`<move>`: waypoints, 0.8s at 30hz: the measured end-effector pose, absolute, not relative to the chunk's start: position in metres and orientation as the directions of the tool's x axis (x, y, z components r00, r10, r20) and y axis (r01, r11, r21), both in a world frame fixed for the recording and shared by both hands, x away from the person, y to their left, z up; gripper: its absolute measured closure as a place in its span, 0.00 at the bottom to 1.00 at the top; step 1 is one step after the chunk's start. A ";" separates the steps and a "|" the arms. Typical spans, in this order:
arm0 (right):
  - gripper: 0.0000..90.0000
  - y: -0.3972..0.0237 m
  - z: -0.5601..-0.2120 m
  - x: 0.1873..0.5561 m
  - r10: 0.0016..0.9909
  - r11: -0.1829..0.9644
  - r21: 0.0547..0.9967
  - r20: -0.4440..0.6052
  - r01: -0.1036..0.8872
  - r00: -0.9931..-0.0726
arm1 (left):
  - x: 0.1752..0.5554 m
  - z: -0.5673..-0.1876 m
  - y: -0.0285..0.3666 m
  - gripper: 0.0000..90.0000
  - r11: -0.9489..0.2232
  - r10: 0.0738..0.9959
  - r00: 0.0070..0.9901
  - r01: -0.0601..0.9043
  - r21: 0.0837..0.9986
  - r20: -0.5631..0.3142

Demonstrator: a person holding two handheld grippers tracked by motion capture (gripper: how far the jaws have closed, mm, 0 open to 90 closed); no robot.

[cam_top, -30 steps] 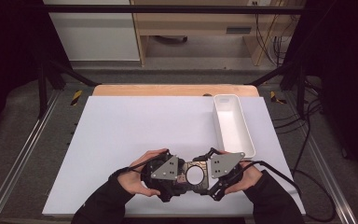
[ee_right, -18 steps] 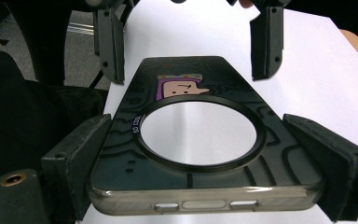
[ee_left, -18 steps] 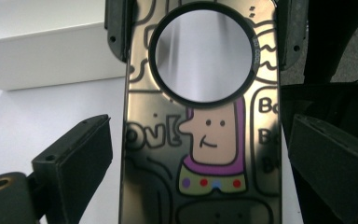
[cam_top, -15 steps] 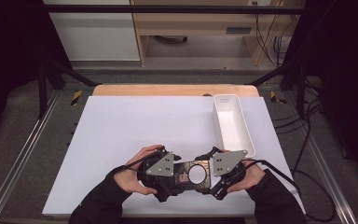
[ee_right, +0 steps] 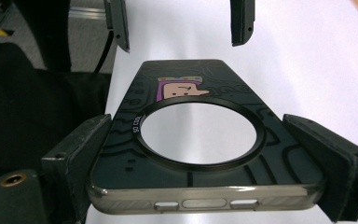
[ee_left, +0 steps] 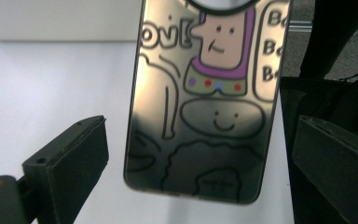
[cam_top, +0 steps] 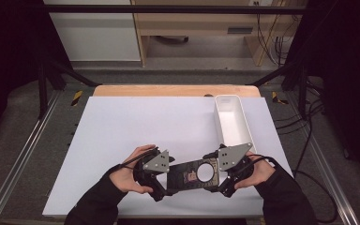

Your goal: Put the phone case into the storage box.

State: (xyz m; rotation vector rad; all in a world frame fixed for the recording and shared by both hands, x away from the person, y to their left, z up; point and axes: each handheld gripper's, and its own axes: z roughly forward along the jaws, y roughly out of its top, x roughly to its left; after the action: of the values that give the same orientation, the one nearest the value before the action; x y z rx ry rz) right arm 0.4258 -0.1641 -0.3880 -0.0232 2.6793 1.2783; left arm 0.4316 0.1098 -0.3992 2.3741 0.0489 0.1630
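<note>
A dark phone case (cam_top: 190, 174) with a cartoon print and a round ring cutout is held level just above the white table, between my two grippers. My right gripper (cam_top: 217, 180) is shut on the case's end (ee_right: 200, 186), with both pads pressed on its long edges. My left gripper (cam_top: 170, 182) stands open around the other end. In the left gripper view the case (ee_left: 205, 107) lies between the jaws with a gap on each side. Those jaws have just been opening. The left gripper (ee_right: 179, 28) also shows beyond the case in the right gripper view.
A long white tray (cam_top: 232, 122) stands at the right of the white table sheet (cam_top: 136, 126), just beyond my right hand. A wooden table edge (cam_top: 168, 90) runs along the back. Metal rails flank the table, and cables lie at the right.
The left gripper has shifted slightly left, away from the right one, and more of the case shows between them. The right gripper keeps its hold.
</note>
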 end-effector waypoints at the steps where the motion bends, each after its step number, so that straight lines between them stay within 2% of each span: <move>1: 0.13 -0.164 -0.386 0.426 0.059 0.642 0.762 -0.155 -0.081 -0.986 | 0.432 -0.400 0.109 0.03 -0.727 0.081 0.992 -0.009 0.687 0.099; 9: 0.13 -0.160 -0.374 0.431 0.051 0.710 0.702 -0.122 -0.050 -0.991 | 0.434 -0.405 0.104 0.03 -0.753 0.076 0.994 0.007 0.658 0.077; 24: 0.13 -0.133 -0.359 0.440 0.013 0.811 0.582 -0.104 -0.050 -0.995 | 0.440 -0.410 0.093 0.02 -0.792 0.079 0.995 0.024 0.610 0.065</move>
State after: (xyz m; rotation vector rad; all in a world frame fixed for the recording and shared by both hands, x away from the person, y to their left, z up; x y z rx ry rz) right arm 0.4401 -0.1328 -0.3589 -0.0298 2.8917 0.9340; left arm 0.4404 0.0934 -0.4098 2.4843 0.0716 0.1139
